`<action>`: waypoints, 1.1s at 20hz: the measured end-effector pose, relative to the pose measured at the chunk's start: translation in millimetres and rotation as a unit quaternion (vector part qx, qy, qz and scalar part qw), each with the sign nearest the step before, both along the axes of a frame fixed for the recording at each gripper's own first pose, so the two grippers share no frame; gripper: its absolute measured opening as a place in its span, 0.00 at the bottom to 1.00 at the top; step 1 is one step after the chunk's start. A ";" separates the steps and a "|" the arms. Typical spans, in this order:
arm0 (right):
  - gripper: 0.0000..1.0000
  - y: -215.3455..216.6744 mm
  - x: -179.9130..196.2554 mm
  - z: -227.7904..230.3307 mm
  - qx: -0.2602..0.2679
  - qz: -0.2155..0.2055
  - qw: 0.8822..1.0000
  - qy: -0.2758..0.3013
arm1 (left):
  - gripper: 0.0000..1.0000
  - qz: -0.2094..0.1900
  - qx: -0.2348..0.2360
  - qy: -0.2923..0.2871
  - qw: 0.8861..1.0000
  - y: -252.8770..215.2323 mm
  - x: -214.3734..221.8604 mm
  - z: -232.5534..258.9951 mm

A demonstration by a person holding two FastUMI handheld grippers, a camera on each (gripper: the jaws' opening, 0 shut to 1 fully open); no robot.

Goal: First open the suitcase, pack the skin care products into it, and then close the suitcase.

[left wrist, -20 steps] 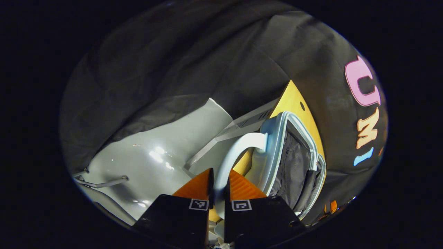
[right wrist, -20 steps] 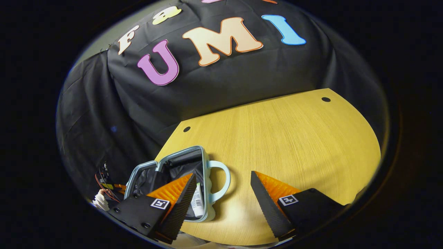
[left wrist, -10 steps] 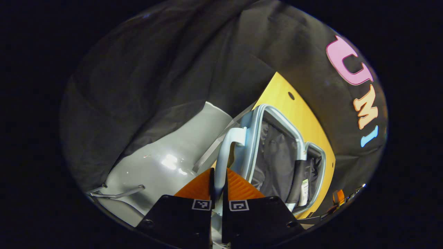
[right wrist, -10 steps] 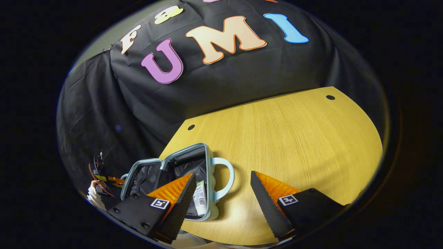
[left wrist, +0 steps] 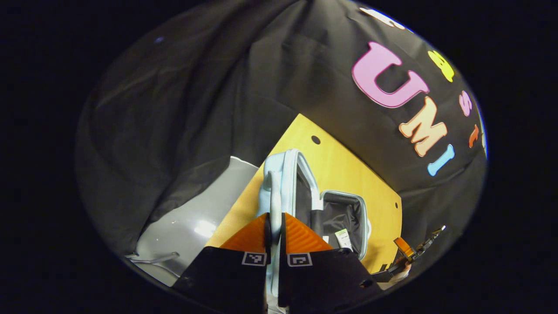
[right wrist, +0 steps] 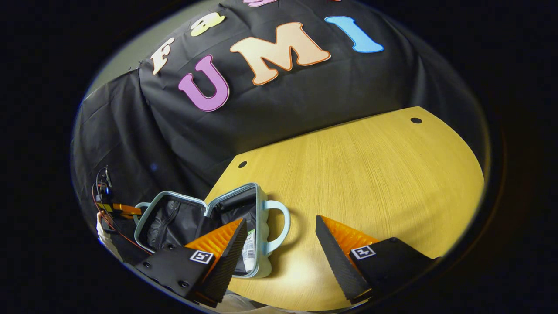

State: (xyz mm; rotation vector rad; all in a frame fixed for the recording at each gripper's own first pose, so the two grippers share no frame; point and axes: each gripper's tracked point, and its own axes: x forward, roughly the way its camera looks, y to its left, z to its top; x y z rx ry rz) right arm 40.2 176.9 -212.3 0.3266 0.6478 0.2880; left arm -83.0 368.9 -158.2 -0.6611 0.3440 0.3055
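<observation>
A small light-blue suitcase (right wrist: 260, 218) stands open on the wooden table (right wrist: 370, 174). Its right half lies flat, with a white skin care tube (right wrist: 249, 250) inside. The lid half (right wrist: 170, 218) is raised at an angle, showing its dark lining. My left gripper (left wrist: 274, 224) is shut on the lid's thin handle (left wrist: 274, 196); from there I see the lid (left wrist: 287, 174) almost edge-on and the tube (left wrist: 343, 237) in the lower half. My right gripper (right wrist: 281, 231) hangs open just in front of the suitcase, beside the other handle (right wrist: 281, 224), with nothing between its fingers.
Grey floor (left wrist: 192, 226) with a loose cable (left wrist: 152, 257) lies beyond the table's left edge. The right gripper (left wrist: 409, 250) and the hand holding it show past the suitcase. Bare tabletop (right wrist: 392, 152) stretches to the right of the case.
My left gripper has swung the lid up by its handle, so the lid stands more upright and turns toward the other half. The right gripper has barely moved and stays open.
</observation>
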 end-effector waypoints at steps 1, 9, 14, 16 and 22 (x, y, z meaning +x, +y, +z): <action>0.98 -4.8 -0.7 0.8 0.004 -0.001 1.000 -0.001 | 0.04 0.001 0.007 -0.003 1.000 -8.4 2.4 8.4; 0.98 -55.0 0.4 14.5 0.005 -0.001 1.000 -0.019 | 0.04 -0.042 0.049 -0.034 0.997 -99.4 32.7 78.3; 0.98 -83.1 5.1 27.1 0.014 -0.010 0.999 -0.032 | 0.05 -0.073 0.079 -0.031 0.994 -150.7 68.5 101.0; 0.98 -91.7 6.9 30.2 0.021 -0.014 0.999 -0.034 | 0.05 -0.095 0.080 -0.034 0.992 -179.3 83.8 107.4; 0.98 -120.5 8.2 37.9 0.013 -0.014 0.999 -0.045 | 0.05 -0.175 0.070 -0.037 0.981 -263.0 144.9 104.8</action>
